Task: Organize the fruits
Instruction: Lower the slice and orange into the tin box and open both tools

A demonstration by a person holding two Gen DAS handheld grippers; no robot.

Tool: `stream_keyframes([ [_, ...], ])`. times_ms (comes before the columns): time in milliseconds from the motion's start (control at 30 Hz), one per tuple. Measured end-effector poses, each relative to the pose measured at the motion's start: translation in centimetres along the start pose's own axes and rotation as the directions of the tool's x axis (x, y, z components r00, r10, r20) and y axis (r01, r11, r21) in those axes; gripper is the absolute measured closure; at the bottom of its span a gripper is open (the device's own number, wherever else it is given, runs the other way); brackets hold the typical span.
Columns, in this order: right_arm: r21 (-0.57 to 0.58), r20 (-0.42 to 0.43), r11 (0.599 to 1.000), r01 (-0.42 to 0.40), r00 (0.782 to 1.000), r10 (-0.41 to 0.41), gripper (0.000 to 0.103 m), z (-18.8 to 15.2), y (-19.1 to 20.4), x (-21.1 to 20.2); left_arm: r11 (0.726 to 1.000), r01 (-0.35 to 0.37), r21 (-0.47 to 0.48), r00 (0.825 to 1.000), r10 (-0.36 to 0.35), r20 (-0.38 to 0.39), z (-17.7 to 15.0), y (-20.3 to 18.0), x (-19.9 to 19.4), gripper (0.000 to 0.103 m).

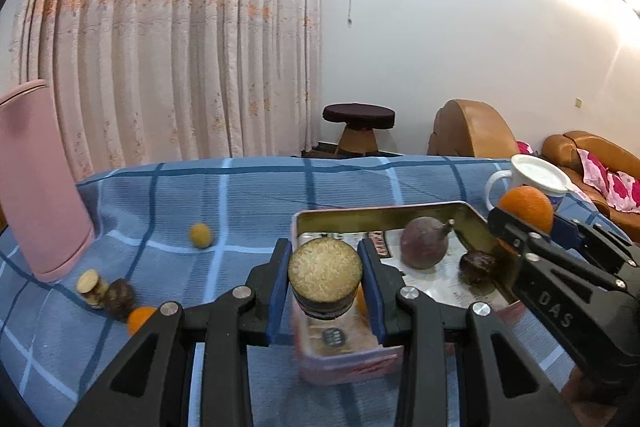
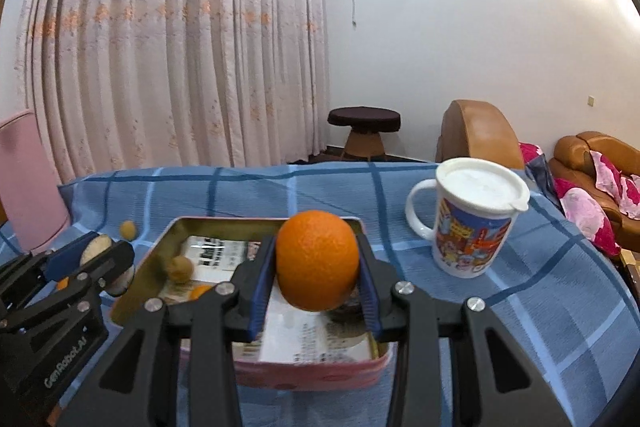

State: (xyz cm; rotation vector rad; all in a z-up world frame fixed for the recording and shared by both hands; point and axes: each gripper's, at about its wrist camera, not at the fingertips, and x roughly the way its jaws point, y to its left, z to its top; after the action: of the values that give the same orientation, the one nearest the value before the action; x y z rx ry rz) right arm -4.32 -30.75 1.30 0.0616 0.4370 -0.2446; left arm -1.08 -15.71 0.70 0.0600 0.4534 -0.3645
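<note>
A blue checked cloth (image 1: 240, 195) covers the worktop, and on it sits a shallow pink tin (image 2: 304, 367) with a gold inner wall and printed paper lining its floor. Both hand-held tools are poised at this tin, each carrying a fruit.

The left tool (image 1: 325, 281) has its blue pads pressed on a short cut piece of sugarcane (image 1: 325, 269), pale cut face showing, its short axis running away from the camera. It hangs at the tin's near left corner, just over the rim. The right tool (image 2: 317, 263) grips a round orange (image 2: 317, 259), held above the tin's middle, with lined floor directly below it.

Inside the tin already lie a purple passion fruit (image 1: 424, 243), a dark wrinkled fruit (image 1: 476, 267) by the right wall, and a small tan fruit (image 2: 179, 269) near the left wall. The open floor lies in the middle and toward the near edge, so the orange seems to have room to go straight down; the cane piece appears to need a small move inward past the rim.

Loose on the cloth to the left are a yellow-tan ball (image 1: 200, 235), another cane piece (image 1: 91, 287), a dark fruit (image 1: 119, 297) and a small orange (image 1: 140, 319); the left tool is nearer these. A lidded mug (image 2: 468, 219) stands right of the tin, near the right tool's side.
</note>
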Motion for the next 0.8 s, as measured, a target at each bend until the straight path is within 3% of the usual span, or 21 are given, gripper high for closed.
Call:
stream_keyframes([
  [533, 0.001, -0.072, 1.000, 0.020, 0.997, -0.020, 0.062, 1.0, -2.1, 4.1, 0.999, 0.036, 0.013, 0.998, -0.035, -0.045, 1.2, -3.2, 3.9, 0.067],
  [800, -0.006, -0.150, 1.000, -0.031, 0.988, 0.029, 0.062, 1.1, -1.8, 6.3, 1.000, 0.024, -0.013, 0.990, -0.025, -0.137, 1.4, -3.0, 5.9, 0.067],
])
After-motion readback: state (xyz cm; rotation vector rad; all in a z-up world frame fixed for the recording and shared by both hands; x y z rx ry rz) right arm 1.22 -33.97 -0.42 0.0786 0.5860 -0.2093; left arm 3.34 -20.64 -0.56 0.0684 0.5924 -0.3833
